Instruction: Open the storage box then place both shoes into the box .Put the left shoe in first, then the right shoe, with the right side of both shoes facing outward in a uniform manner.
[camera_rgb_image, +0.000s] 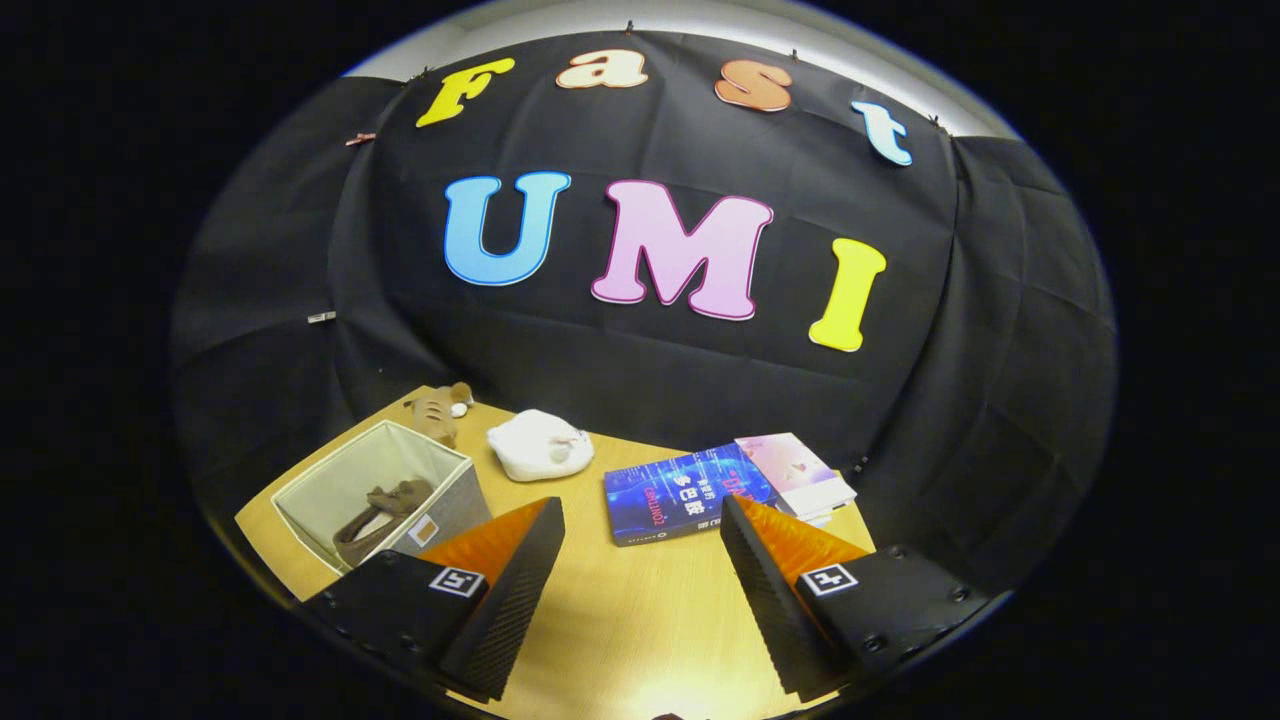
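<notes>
Your gripper (640, 560) hangs over the bare wooden table (620, 620), fingers spread wide, holding and touching nothing. Far left sits the open storage box (385, 495) with a brown shoe (380, 510) inside. Ahead lies a blue book (685, 490); its cover writing is too small to read.

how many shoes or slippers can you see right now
3: a brown one inside the open storage box at, another brown one behind the box, a white one beside the books. Gripper open, above the table.
</notes>
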